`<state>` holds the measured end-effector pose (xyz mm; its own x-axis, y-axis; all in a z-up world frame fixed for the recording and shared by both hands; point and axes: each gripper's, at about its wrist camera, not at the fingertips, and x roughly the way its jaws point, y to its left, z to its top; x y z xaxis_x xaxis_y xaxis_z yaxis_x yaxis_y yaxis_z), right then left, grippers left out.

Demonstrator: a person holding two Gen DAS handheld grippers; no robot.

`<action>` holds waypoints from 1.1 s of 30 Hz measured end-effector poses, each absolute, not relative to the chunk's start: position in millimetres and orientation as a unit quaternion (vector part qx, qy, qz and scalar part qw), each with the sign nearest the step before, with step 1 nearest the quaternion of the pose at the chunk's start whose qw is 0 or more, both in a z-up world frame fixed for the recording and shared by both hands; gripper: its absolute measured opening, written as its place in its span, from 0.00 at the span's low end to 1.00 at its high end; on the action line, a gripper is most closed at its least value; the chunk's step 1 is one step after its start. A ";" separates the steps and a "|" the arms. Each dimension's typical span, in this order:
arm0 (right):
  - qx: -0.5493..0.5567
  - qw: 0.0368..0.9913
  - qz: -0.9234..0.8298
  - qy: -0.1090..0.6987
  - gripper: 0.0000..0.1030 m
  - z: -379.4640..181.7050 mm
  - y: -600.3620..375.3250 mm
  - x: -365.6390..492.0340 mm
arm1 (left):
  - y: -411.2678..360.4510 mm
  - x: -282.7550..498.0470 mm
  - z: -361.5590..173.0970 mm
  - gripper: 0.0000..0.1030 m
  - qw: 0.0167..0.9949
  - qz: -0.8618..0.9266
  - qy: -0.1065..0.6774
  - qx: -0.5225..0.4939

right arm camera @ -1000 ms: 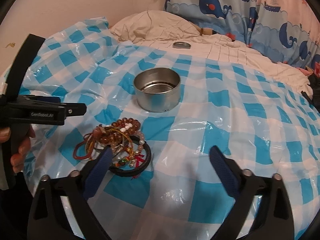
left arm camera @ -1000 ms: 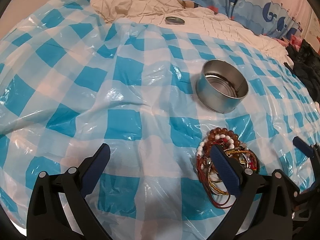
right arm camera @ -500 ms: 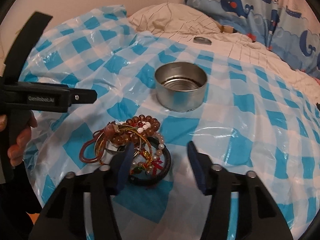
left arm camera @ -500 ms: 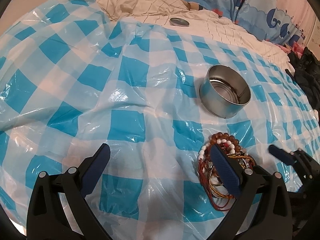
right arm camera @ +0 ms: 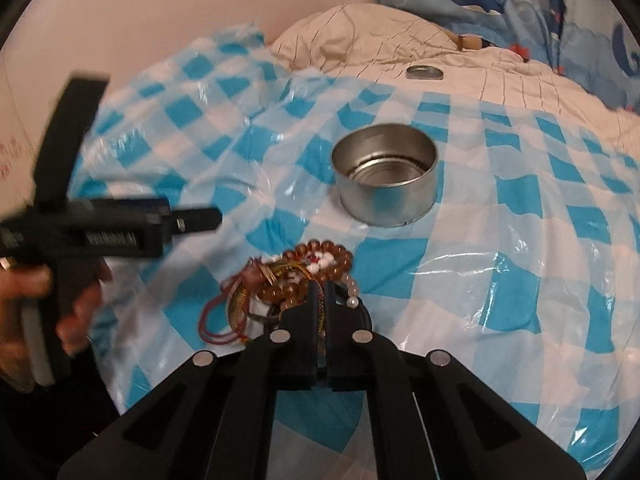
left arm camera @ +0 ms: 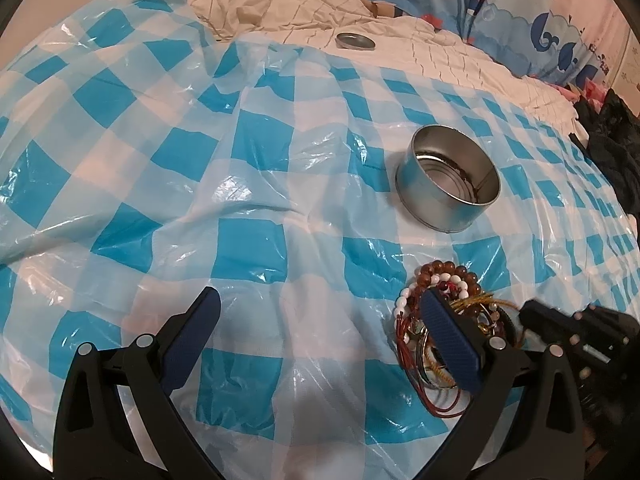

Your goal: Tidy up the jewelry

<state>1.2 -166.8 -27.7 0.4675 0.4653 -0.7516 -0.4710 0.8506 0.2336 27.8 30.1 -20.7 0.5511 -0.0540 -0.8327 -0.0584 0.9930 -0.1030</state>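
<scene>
My right hand-held gripper (right arm camera: 320,300) is clamped on the near edge of the bracelet pile (right arm camera: 296,276) on the bed; tin (right arm camera: 386,174) sits straight ahead beyond it, left hand-held gripper (left arm camera: 320,336) wide, idle.

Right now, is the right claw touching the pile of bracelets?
Touching. In the right wrist view the right claw is shut on strands of the pile of bracelets, which pass between its fingertips with no gap.

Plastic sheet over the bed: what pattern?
Blue-and-white checks on the plastic sheet, clearest in the left wrist view.
</scene>
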 end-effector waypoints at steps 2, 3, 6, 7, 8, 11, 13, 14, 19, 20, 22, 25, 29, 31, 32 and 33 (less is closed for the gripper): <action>0.015 0.858 0.272 0.435 0.02 -23.9 -173.3 2.6 | 30.0 27.6 -21.1 0.94 0.879 0.003 0.474 -0.057; 0.028 0.860 0.271 0.432 0.02 -20.9 -178.0 3.8 | 30.6 27.4 -21.2 0.94 0.879 0.004 0.474 -0.058; 0.050 0.871 0.250 0.420 0.02 -13.9 -193.0 7.1 | 31.3 26.7 -20.8 0.94 0.879 -0.003 0.474 -0.061; 0.059 0.873 0.241 0.421 0.02 -13.2 -198.8 9.1 | 29.9 26.1 -20.6 0.94 0.879 -0.011 0.473 -0.060; 0.065 0.874 0.230 0.424 0.02 -13.8 -204.2 11.6 | 27.9 25.0 -20.6 0.94 0.879 -0.022 0.473 -0.060; 0.086 0.864 0.225 0.443 0.02 -20.2 -213.8 17.6 | 16.1 21.5 -22.3 0.94 0.876 -0.059 0.477 -0.044; 0.080 0.859 0.235 0.447 0.30 -22.2 -208.8 17.4 | 13.6 20.1 -24.0 0.94 0.875 -0.065 0.479 -0.036; 0.066 0.857 0.245 0.448 0.64 -23.5 -201.0 15.3 | 14.9 20.0 -24.8 0.94 0.874 -0.062 0.480 -0.036; -0.011 0.863 0.269 0.427 0.68 -27.0 -167.9 6.1 | 34.9 21.6 -23.3 0.94 0.874 -0.044 0.478 -0.075; -0.015 0.860 0.271 0.432 0.67 -30.6 -165.4 7.3 | 37.7 22.4 -23.0 0.94 0.874 -0.042 0.477 -0.078; -0.021 0.852 0.275 0.445 0.67 -40.0 -159.7 12.9 | 39.2 22.4 -21.6 0.94 0.875 -0.041 0.475 -0.081; -0.022 0.845 0.284 0.453 0.59 -47.9 -152.8 21.9 | 36.8 22.5 -20.8 0.94 0.876 -0.044 0.473 -0.077; -0.020 0.820 0.308 0.482 0.12 -56.7 -146.3 25.5 | 36.1 24.1 -21.2 0.94 0.876 -0.045 0.474 -0.074; -0.025 0.822 0.305 0.480 0.07 -52.8 -150.1 20.8 | 36.4 24.3 -21.2 0.94 0.877 -0.043 0.474 -0.075; -0.013 0.824 0.302 0.479 0.07 -50.5 -155.3 19.7 | 37.3 24.5 -21.3 0.94 0.876 -0.042 0.474 -0.076; -0.008 0.826 0.300 0.477 0.07 -48.4 -159.2 18.7 | 37.5 24.9 -21.5 0.94 0.876 -0.042 0.474 -0.076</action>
<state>18.7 -159.2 -48.4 0.3654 0.4879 -0.7927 -0.5028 0.8201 0.2730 24.9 37.5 -21.5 0.5473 -0.1455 -0.8242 0.0008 0.9849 -0.1734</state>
